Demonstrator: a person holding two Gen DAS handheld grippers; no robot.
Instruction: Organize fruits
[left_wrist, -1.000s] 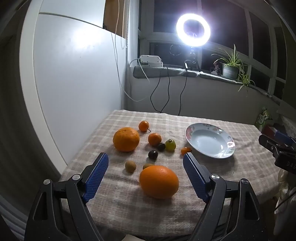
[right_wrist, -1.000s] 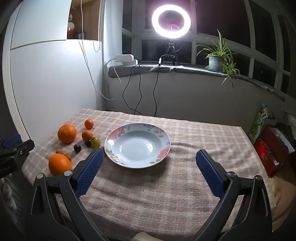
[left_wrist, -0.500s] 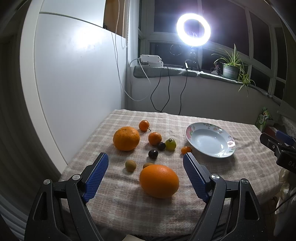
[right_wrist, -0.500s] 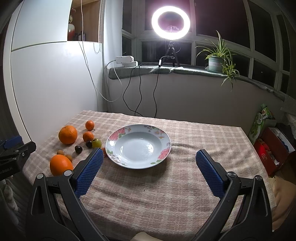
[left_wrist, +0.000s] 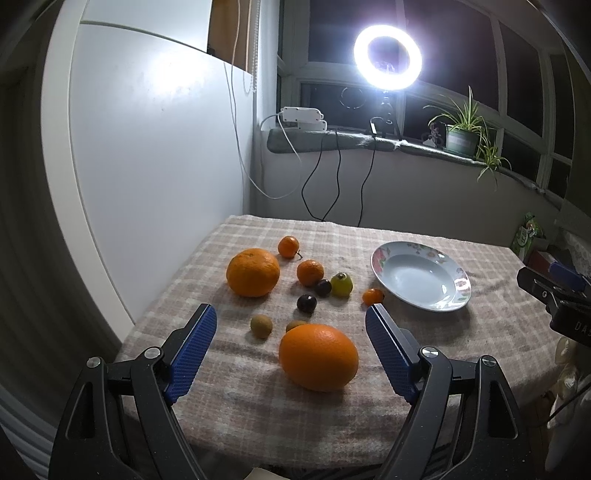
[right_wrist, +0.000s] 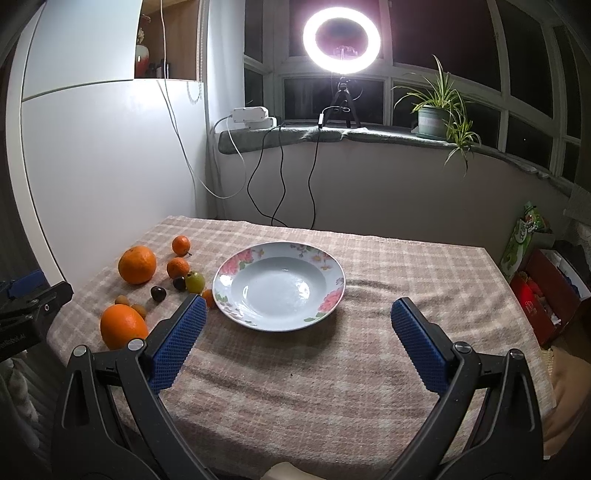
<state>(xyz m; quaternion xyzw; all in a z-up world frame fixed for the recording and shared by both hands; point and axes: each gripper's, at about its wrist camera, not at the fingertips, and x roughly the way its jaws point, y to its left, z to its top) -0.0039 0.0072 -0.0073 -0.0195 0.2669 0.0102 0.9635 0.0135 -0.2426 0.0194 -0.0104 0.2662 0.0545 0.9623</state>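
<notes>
Checked cloth is covering the table (left_wrist: 258, 417) across the lower half of the left wrist view, with a glowing ring light (left_wrist: 387, 57) sitting in the upper right of the frame and a potted plant (left_wrist: 461, 133) standing on the sill at the right. The left gripper (left_wrist: 291, 349) is hanging at the bottom of the frame with its blue fingers (left_wrist: 190, 356) spread wide apart, gripping nothing. A large oval orange (left_wrist: 318, 356) is lying on the cloth between the fingers, touching neither. A round orange (left_wrist: 253, 272) is resting left of centre, with two small tangerines, two dark fruits, a green fruit (left_wrist: 341, 284) and two small brownish fruits scattered around the middle. A flowered plate (left_wrist: 421, 275) is sitting right of centre, with a tiny orange fruit (left_wrist: 373, 296) lying just beside its near-left rim.

Across the right wrist view, the same cloth is filling the lower half, and the plate (right_wrist: 279, 286) is sitting in the centre, holding no fruit. The right gripper (right_wrist: 299, 345) is hanging at the bottom with its fingers (right_wrist: 421, 350) wide apart and nothing between them. All the fruit is lying at the left of the frame, the oval orange (right_wrist: 123, 325) lowest and the round orange (right_wrist: 137, 264) above it
</notes>
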